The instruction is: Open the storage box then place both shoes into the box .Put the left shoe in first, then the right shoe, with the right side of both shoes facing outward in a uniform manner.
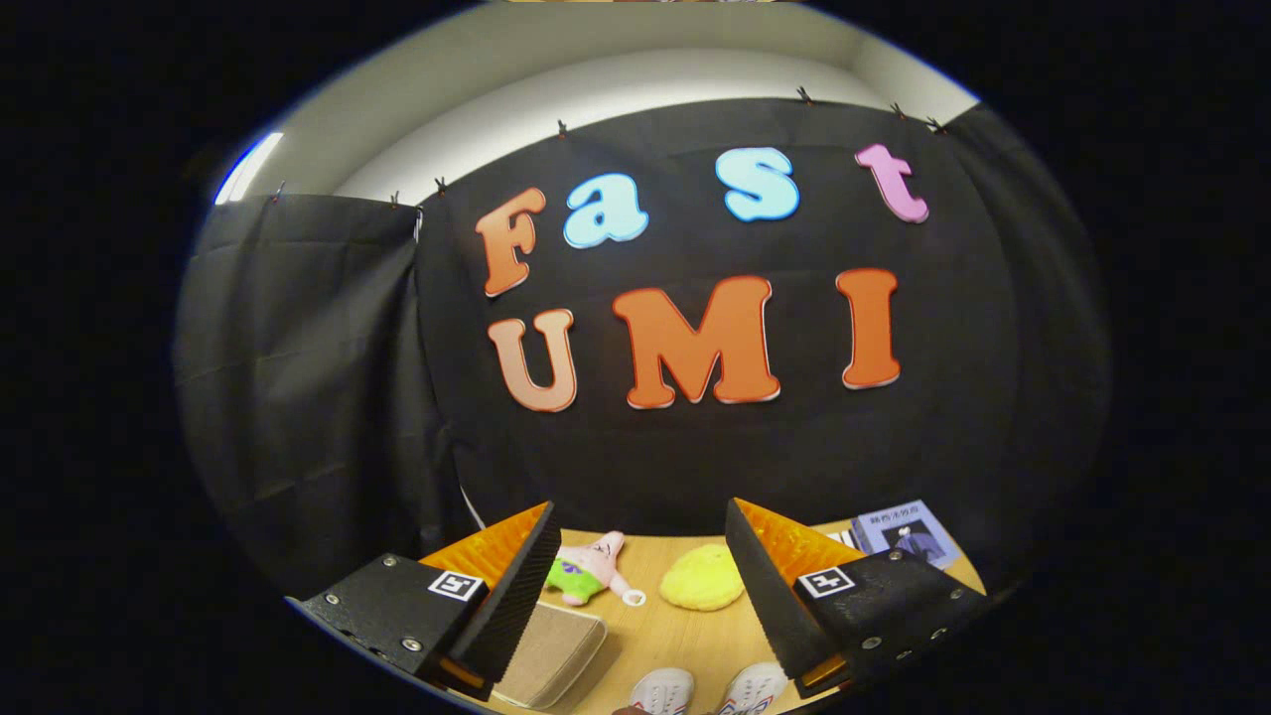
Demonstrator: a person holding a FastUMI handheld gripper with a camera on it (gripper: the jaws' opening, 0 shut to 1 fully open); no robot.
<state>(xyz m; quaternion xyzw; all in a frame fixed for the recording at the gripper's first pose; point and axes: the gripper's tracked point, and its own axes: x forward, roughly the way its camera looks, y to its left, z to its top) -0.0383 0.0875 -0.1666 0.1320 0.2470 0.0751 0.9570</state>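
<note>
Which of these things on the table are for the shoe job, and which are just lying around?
For the job:
- the two shoes, side by side, low between the fingers
- the tan storage box, by one finger
- the claw, open and holding nothing

Just lying around:
- the pink and green star plush toy
- the fluffy yellow thing
- the blue book near the wall

- Wooden table (685, 636), light brown top, spanning the lower centre of the frame.
- Pink and green plush toy (586, 573), lying at centre left.
- Yellow fluffy item (702, 578), just right of the plush toy.
- Beige box (551, 652), lower left.
- Two white shoes (710, 690), toes visible at the bottom centre, side by side.
- Blue book (906, 531), on the far right.
</note>
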